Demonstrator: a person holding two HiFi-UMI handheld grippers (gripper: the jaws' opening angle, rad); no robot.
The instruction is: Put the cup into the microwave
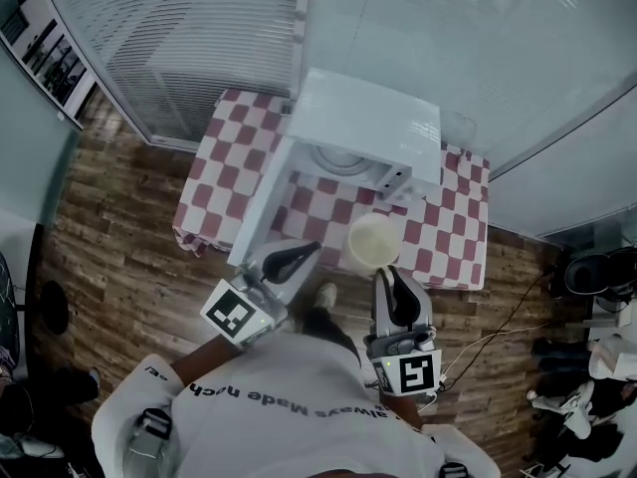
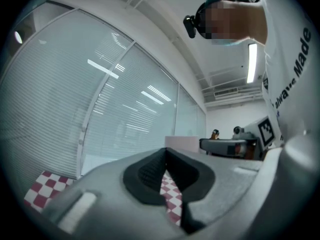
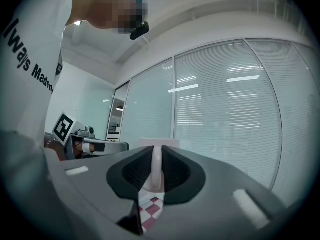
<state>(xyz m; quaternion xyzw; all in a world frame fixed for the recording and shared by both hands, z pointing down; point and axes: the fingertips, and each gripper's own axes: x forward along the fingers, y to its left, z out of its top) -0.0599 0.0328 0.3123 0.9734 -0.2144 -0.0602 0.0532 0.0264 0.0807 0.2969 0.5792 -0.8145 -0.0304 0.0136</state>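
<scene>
Cup grasped, not yet loaded; microwave open.
The cup [image 1: 373, 239] is recorded just in front of the microwave [image 1: 363, 118], outside its cavity, above the checkered tablecloth [image 1: 234, 152]. Its near wall is pinched between the jaws of the right gripper [image 1: 388, 275]. The left gripper [image 1: 304, 253] is held beside the microwave's open door [image 1: 264, 197], jaws pressed together on nothing. Door opening and grasp are judged done. Carrying the cup inside, release and door closing are left.
</scene>
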